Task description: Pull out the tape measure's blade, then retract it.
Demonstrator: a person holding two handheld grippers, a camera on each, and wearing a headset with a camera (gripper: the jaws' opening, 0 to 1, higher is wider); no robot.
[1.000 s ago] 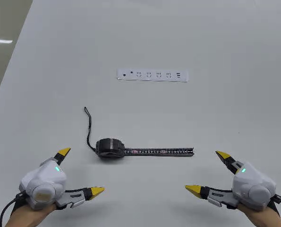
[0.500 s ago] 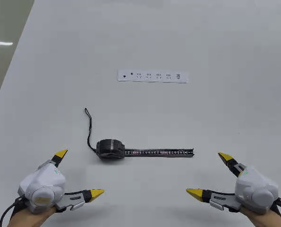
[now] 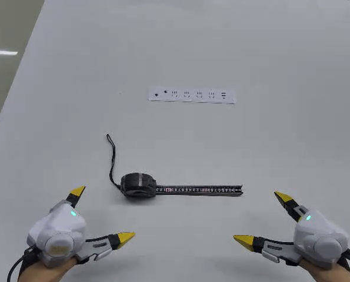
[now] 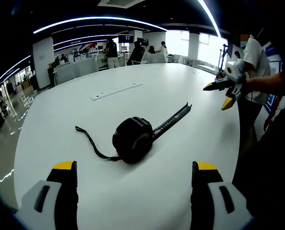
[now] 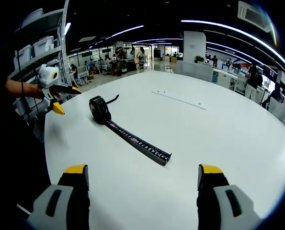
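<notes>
A black tape measure (image 3: 138,184) lies on the white table (image 3: 180,53), its dark blade (image 3: 199,190) pulled out to the right and a black wrist strap (image 3: 110,160) trailing behind it. The case (image 4: 132,139) and blade (image 4: 172,121) sit ahead of the left gripper's jaws; the right gripper view has the blade (image 5: 138,142) running from the case (image 5: 99,109). My left gripper (image 3: 99,218) is open near the table's front left, short of the case. My right gripper (image 3: 263,219) is open at the front right, below the blade's tip. Neither touches the tape.
A white power strip (image 3: 192,94) lies flat farther back on the table. The table's left edge (image 3: 13,88) borders a greenish floor. In the gripper views, an office with desks, shelves and people lies beyond the table.
Both grippers have drifted slightly lower and nearer to me. The tape measure and its extended blade have not moved on the table.
</notes>
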